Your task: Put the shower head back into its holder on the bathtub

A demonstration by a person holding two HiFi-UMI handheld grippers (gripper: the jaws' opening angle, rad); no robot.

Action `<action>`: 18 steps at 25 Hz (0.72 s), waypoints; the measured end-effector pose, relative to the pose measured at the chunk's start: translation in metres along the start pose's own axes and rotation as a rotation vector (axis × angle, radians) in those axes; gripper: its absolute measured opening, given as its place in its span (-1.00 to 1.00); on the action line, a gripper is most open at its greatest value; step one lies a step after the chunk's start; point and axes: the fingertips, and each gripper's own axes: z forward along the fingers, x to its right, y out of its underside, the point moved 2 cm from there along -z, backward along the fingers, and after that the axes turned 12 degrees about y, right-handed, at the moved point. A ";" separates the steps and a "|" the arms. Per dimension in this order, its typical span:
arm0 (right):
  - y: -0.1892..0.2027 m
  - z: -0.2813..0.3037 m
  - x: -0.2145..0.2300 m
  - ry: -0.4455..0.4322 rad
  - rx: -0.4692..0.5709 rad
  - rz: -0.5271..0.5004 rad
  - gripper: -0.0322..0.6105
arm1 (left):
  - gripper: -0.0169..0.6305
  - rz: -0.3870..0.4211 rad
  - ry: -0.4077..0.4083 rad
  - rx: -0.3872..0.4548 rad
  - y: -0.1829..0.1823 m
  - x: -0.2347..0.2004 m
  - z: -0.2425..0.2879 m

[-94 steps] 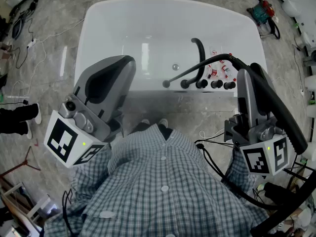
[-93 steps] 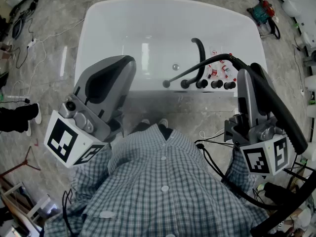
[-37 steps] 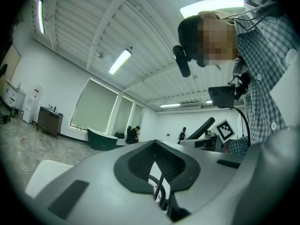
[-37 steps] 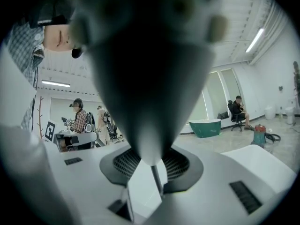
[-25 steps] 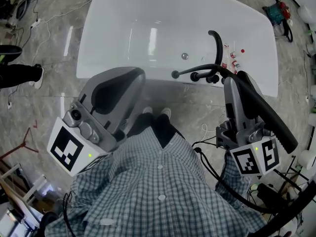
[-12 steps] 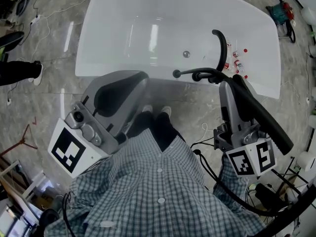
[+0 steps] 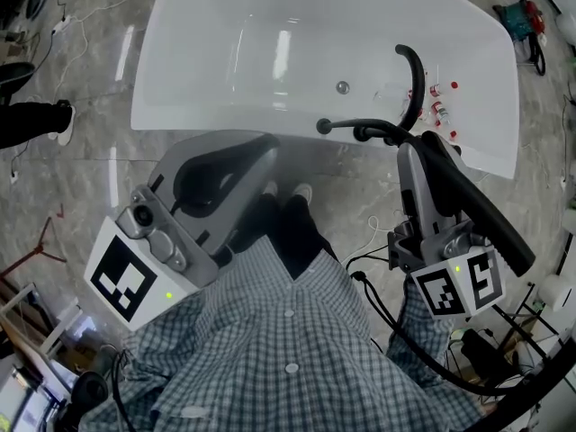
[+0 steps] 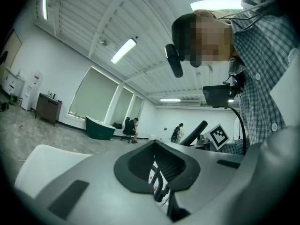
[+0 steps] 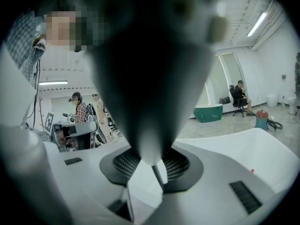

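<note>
Having been carried nearer the bathtub (image 7: 157, 106) taps (image 7: 364, 133) at 12 o'clock, the shower head (image 7: 477, 216), not yet seated, is kept clamped by the right gripper (image 7: 411, 156); the left gripper (image 7: 259, 149) is closed and empty.

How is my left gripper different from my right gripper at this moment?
The right gripper is shut on the black shower head, which runs back over it; the left gripper has its jaws together on nothing. The right gripper's tip is by the black faucet at the bathtub rim; the left gripper's tip is further left along that rim. Both are grey, carry a marker cube and point toward the bathtub.
</note>
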 end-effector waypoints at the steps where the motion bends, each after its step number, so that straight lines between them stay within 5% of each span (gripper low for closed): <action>1: 0.002 0.002 0.001 0.000 -0.003 -0.001 -0.48 | -0.92 -0.001 0.002 -0.002 0.002 0.000 0.001; 18: 0.043 0.027 0.007 -0.004 -0.069 0.014 -0.48 | -0.92 -0.032 0.004 -0.027 0.033 -0.023 0.011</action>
